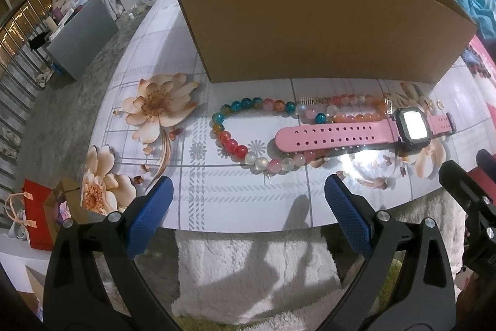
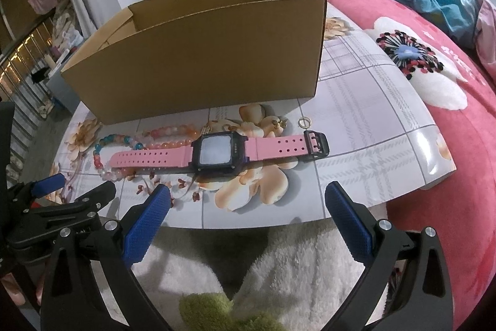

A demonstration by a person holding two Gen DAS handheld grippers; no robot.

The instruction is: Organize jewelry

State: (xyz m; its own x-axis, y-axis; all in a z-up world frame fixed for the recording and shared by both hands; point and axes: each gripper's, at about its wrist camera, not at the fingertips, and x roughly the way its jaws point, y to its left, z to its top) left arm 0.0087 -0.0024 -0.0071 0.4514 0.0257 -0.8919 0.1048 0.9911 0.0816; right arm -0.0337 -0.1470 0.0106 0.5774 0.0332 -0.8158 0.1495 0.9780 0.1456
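Observation:
A pink-strapped watch (image 1: 350, 134) with a black square face lies flat on the flowered table, also in the right wrist view (image 2: 217, 151). A multicoloured bead bracelet (image 1: 240, 126) lies left of it and partly under its strap, and shows in the right wrist view (image 2: 102, 151). A peach bead bracelet (image 1: 356, 109) lies behind the strap. A small ring (image 2: 303, 122) and a gold earring (image 2: 280, 122) lie behind the watch. An open cardboard box (image 1: 310, 30) stands behind everything (image 2: 201, 64). My left gripper (image 1: 248, 207) and right gripper (image 2: 248, 210) are open and empty at the table's near edge.
The table top (image 1: 217, 191) ends just in front of my fingers, with a white fluffy rug (image 1: 254, 275) below. A bed with a pink flowered cover (image 2: 434, 101) lies to the right. A red gift bag (image 1: 37, 213) sits on the floor at the left.

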